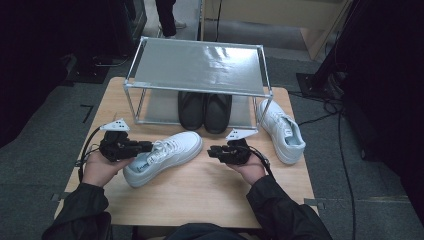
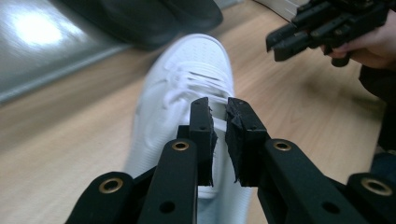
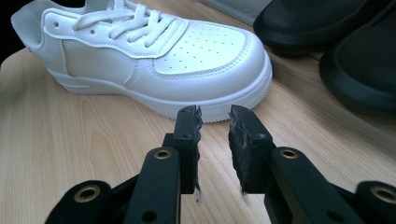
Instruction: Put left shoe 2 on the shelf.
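A white sneaker [image 1: 172, 150] lies on the wooden table [image 1: 200, 197], toe toward the rack. My left gripper [image 1: 148, 146] hovers over its heel end. In the left gripper view the jaws [image 2: 218, 105] stand a narrow gap apart, with the blurred sneaker [image 2: 187, 70] below them and nothing pinched. My right gripper [image 1: 210, 151] sits just right of the sneaker's toe. It is open and empty [image 3: 215, 114] and points at the sneaker's [image 3: 187, 51] side near the toe. The right gripper [image 2: 273, 45] also appears in the left gripper view, held in a hand.
A metal two-level rack [image 1: 200, 65] stands at the back of the table, with a pair of black shoes [image 1: 205, 112] on its lower level. A second white sneaker [image 1: 282, 131] lies to the rack's right. The black shoes [image 3: 327, 28] are close behind the sneaker's toe.
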